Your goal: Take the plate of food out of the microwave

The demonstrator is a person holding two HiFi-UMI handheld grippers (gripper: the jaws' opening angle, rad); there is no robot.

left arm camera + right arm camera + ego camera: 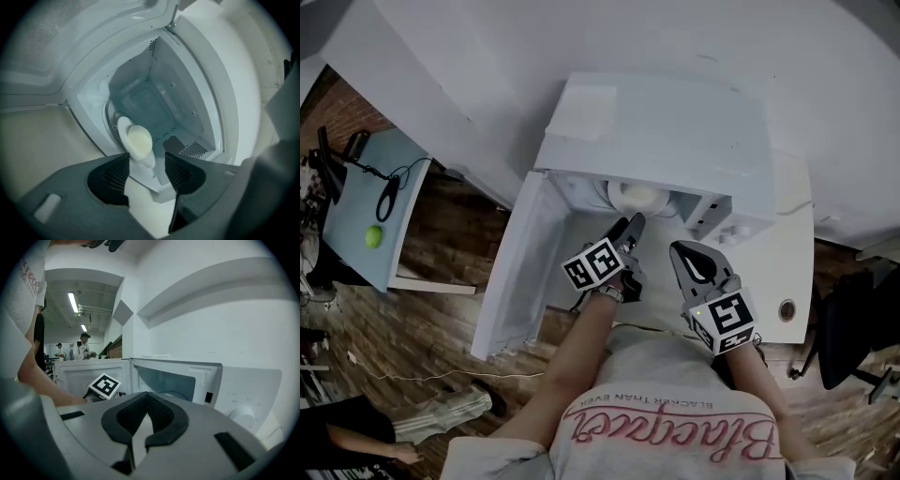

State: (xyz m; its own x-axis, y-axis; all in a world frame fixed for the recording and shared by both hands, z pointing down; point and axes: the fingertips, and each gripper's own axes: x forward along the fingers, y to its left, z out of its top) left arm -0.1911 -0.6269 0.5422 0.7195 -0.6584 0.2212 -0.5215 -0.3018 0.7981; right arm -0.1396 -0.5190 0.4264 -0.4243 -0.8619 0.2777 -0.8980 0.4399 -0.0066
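Left gripper [146, 164]: jaws spread wide, nothing pinched. It sits at the mouth of the white microwave oven [675, 131], aimed into the cavity. Dead ahead of it lies the round white plate with a pale yellowish mound of food [136, 140], on the cavity floor. The plate's near rim lines up with the gap between the jaws; contact cannot be told. The spread looks meant to take that rim.

Right gripper [147, 399]: jaws pressed together, empty. It hangs outside the oven beside the left one, facing the control panel with its white knobs [241, 416]. Likely held back because the opening suits one tool.

White hinged door [520, 272]: swung fully open on the left gripper's outer side, leaving the reach free.
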